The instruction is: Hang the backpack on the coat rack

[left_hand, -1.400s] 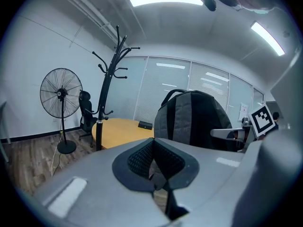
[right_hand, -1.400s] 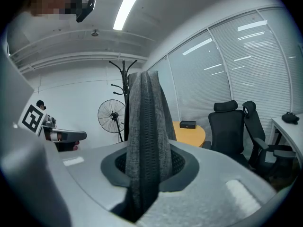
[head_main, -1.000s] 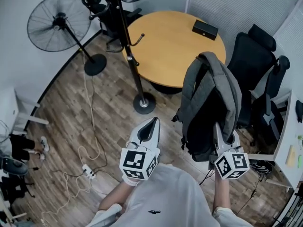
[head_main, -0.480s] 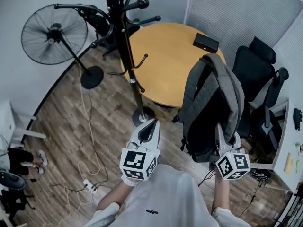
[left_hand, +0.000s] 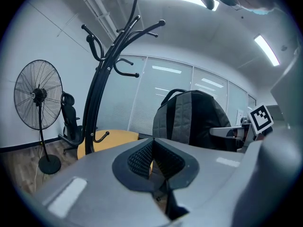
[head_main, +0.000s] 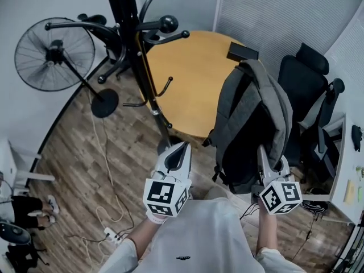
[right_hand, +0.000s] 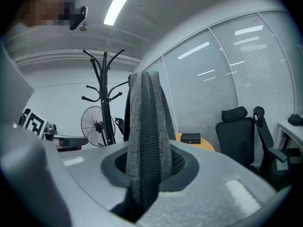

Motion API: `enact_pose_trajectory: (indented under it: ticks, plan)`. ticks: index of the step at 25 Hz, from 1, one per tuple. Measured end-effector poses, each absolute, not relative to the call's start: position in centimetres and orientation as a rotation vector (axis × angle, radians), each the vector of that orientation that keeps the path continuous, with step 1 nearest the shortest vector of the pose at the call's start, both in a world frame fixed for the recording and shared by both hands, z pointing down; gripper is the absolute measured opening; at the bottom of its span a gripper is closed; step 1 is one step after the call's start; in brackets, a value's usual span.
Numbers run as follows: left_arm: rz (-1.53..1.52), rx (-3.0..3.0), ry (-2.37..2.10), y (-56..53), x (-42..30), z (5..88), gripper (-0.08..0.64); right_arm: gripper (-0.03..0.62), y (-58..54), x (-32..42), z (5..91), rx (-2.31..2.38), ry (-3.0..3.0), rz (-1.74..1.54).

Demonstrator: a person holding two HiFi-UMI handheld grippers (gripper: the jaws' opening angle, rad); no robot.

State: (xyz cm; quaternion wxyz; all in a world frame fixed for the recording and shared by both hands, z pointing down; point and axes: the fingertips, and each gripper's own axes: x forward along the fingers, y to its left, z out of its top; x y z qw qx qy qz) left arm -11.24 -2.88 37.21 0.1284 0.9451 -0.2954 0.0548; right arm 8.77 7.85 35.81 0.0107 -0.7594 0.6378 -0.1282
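A grey and black backpack point(head_main: 250, 124) hangs upright from my right gripper point(head_main: 267, 162), which is shut on a grey padded strap; in the right gripper view the strap point(right_hand: 144, 126) runs up between the pads of this gripper point(right_hand: 144, 174). To the left of the backpack stands the black coat rack point(head_main: 133, 56), its hooked arms spreading at the top point(left_hand: 102, 79). My left gripper point(head_main: 182, 149) points at the foot of the rack, shut and holding nothing. In the left gripper view the backpack point(left_hand: 189, 117) shows to the right of that gripper point(left_hand: 154, 160).
A round wooden table point(head_main: 193, 78) with a black box point(head_main: 242, 52) stands behind the rack and backpack. A standing fan point(head_main: 54, 53) is at the left, black office chairs point(head_main: 310, 95) at the right. Cables and a power strip point(head_main: 108, 232) lie on the wooden floor.
Both grippers and the backpack have come closer to the coat rack. The rack now looms larger, and its base has slipped behind the left gripper's tip.
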Motion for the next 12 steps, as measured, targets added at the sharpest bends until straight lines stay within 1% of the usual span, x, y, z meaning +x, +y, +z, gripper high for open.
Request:
enact_pose_trajectory:
  ticks: [12]
  plan:
    - [0.152,2.718,-0.997,-7.0,-5.8,35.3,0.017,0.084,1.2,14.0,34.5,-2.237,2.14,-0.39]
